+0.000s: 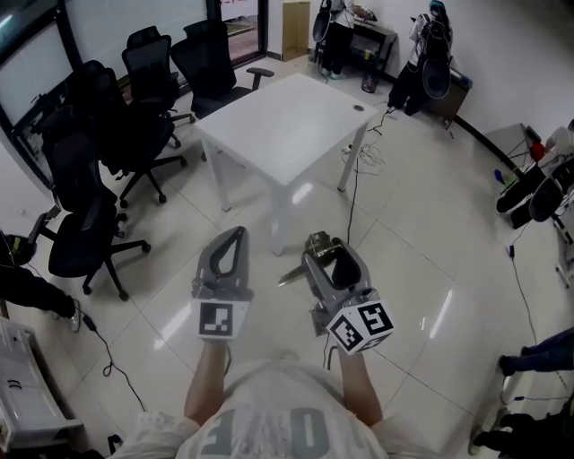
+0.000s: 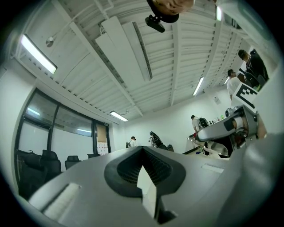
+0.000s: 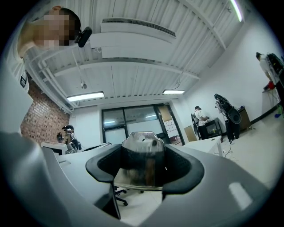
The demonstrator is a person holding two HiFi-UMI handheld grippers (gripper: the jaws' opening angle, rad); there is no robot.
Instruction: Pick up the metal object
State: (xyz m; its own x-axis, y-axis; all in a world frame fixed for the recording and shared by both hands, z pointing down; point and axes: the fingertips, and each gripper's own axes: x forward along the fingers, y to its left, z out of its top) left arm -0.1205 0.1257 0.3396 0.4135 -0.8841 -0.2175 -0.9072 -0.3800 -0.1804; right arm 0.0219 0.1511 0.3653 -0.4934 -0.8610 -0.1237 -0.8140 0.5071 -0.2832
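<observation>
Right gripper (image 1: 330, 260) clenched the metal object (image 1: 316, 244) in its jaws, at three o'clock from the closed, empty left gripper (image 1: 236, 238). Any wrist roll (smooth metal, seemingly shallow bite) could let it slip to the floor (image 1: 430, 233).

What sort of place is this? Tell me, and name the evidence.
Probably an office or meeting room: a white rectangular table, several black wheeled office chairs beside it, and a glass-panelled wall behind them.
</observation>
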